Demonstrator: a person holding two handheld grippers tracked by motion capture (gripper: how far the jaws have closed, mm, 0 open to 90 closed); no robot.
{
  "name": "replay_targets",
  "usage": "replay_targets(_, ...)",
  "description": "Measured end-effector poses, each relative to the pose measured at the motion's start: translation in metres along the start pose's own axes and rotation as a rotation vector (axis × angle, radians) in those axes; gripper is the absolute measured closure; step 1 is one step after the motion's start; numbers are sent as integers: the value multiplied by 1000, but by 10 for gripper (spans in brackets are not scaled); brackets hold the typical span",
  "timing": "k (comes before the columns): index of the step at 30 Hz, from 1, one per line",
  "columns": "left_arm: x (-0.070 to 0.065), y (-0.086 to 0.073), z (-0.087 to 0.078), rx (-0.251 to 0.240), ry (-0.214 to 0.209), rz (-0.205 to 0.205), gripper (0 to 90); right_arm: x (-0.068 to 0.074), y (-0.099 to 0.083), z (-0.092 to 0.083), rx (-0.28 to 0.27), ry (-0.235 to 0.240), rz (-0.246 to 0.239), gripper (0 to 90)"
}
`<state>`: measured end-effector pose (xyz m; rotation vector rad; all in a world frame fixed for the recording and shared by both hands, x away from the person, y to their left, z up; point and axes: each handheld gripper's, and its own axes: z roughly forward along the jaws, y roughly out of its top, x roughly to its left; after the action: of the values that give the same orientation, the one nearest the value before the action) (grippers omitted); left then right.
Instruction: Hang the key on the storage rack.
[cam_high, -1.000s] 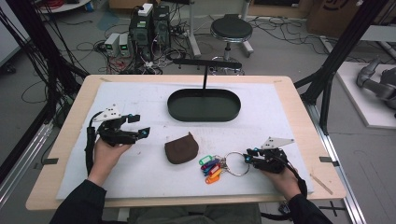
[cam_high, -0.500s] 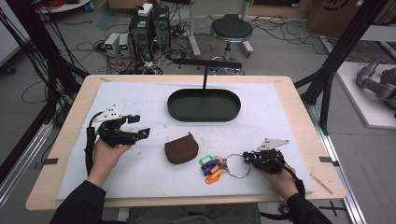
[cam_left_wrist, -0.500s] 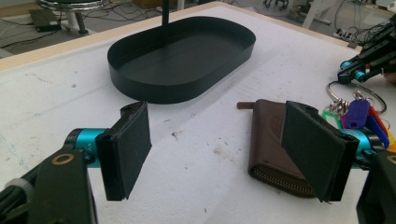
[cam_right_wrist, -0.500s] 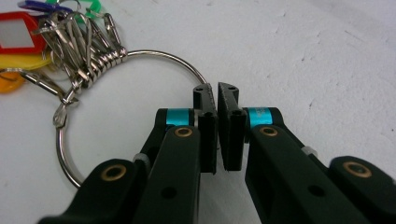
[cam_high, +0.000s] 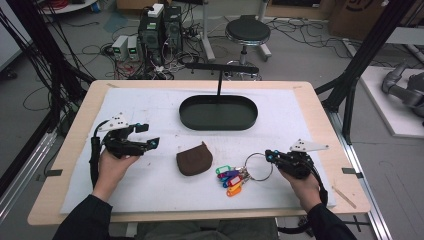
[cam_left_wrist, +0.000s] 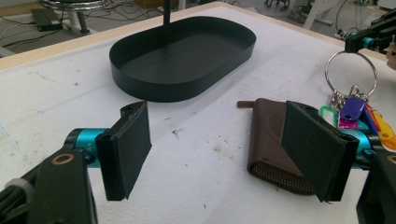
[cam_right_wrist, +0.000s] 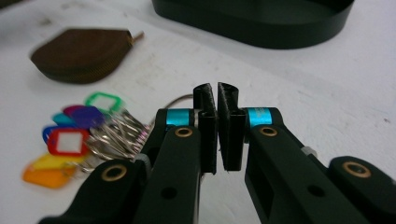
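The left tool (cam_high: 142, 141) hovers over the left part of the white-covered table (cam_high: 150, 107), its jaws spread wide with nothing between them, aimed toward the middle. Just right of it, near the table's centre, lies the brown zipped leather pouch (cam_high: 194, 159), flat, its long axis running roughly left to right. Behind that, well apart, stands the black oval metal tray (cam_high: 218, 113) with an upright post. Right of the pouch, just beside it, the bunch of keys with coloured plastic tags (cam_high: 230, 178) fans toward the near edge, and its large steel ring (cam_high: 258, 166) reaches right to the right tool (cam_high: 269, 156). That tool has just been closing and is now clenched; the wire of the ring appears pinched between its pads (cam_right_wrist: 217, 100). So the right hand is the nearer one, the keys trailing to its left. Open cloth lies between ring and tray, a clear path forward and left; the table's near edge is close.
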<state>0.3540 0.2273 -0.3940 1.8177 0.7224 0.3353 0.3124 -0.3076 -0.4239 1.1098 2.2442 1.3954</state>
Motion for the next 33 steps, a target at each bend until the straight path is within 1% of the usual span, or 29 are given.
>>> replay_targets(2,0,0,0,-2,1,0,245,1,1,0,-31,23,23,883)
replay_targets(6,0,0,0,-3,1,2,245,6,3,0,-58,70,74,882)
replay_targets(10,-1,0,1,-5,-1,4,245,10,4,0,-66,85,88,879)
replay_targets(13,-1,1,2,-5,-3,8,245,14,3,0,-43,90,100,873)
replay_targets(17,-1,1,2,-8,-2,8,245,15,1,-1,-27,97,114,870)
replay_targets(19,-1,0,2,-8,-1,5,245,15,0,-2,2,100,126,856)
replay_targets(20,-1,0,2,-8,-1,5,245,15,0,-2,2,100,126,856)
replay_targets(21,-1,1,2,-5,-1,7,245,15,0,-1,22,109,128,854)
replay_targets(23,-2,1,1,-7,-1,9,245,15,-1,-1,40,114,125,869)
replay_targets(25,-2,1,1,-8,-3,11,245,16,0,-1,38,116,123,871)
replay_targets(26,-2,1,1,-7,-3,10,245,17,3,-2,31,123,97,876)
replay_targets(28,-2,1,1,-3,-3,9,244,18,4,-3,28,125,90,877)
replay_targets(30,-2,1,2,-2,-3,7,245,20,9,-4,16,127,63,877)
replay_targets(32,-2,1,2,-1,-4,8,245,20,11,-5,14,126,57,877)
replay_targets(33,-3,1,2,-3,-5,7,245,20,14,-6,7,124,42,878)
